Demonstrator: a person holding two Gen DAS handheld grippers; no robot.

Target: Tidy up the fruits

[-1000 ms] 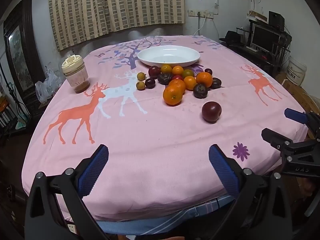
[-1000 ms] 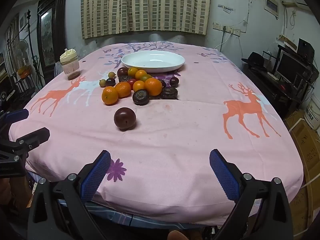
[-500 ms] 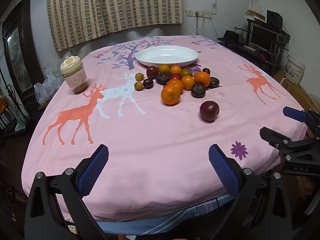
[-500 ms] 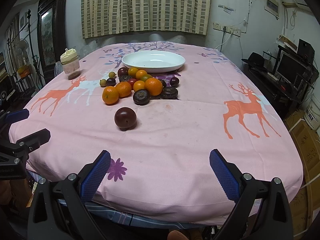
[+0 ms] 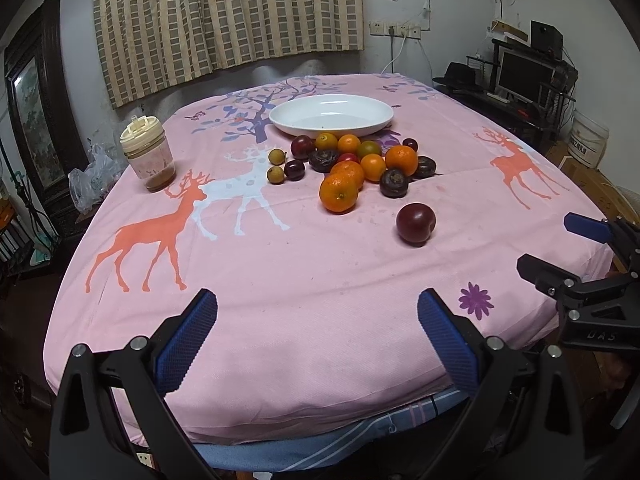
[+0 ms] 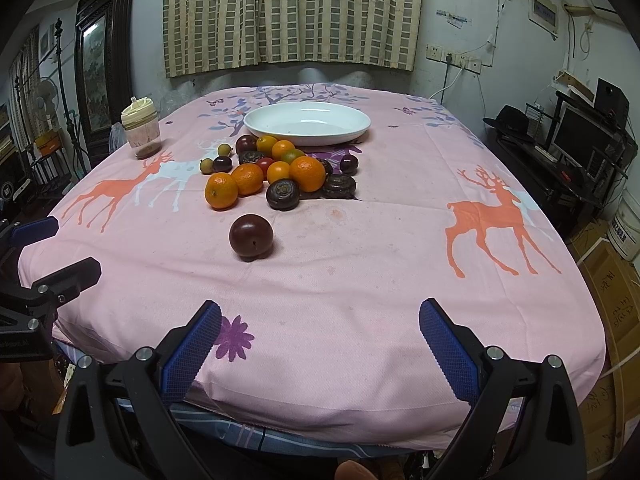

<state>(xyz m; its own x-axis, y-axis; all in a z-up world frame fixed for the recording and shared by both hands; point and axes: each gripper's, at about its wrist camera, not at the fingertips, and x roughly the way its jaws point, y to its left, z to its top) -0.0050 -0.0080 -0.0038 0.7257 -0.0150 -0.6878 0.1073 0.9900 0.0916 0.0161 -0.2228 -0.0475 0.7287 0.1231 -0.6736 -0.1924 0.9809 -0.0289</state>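
A pile of fruit [image 5: 352, 164] [image 6: 276, 168], with oranges, dark plums and small yellow fruits, lies on the pink tablecloth in front of an empty white plate [image 5: 332, 115] [image 6: 307, 123]. One dark red plum [image 5: 415, 224] [image 6: 251, 237] lies alone, nearer the front edge. My left gripper [image 5: 318, 344] is open and empty above the table's front edge. My right gripper [image 6: 320, 350] is open and empty too, to the right of the left one. Each gripper shows at the side of the other's view.
A lidded jar [image 5: 147, 154] [image 6: 141, 133] stands at the table's left side. A desk with a monitor [image 5: 524, 76] and boxes [image 6: 612, 280] is to the right of the table. A dark framed cabinet [image 6: 100, 68] stands at the left wall.
The left gripper has drifted slightly; the fruit sits a little lower in its view. The right gripper has barely moved. Both stay open.
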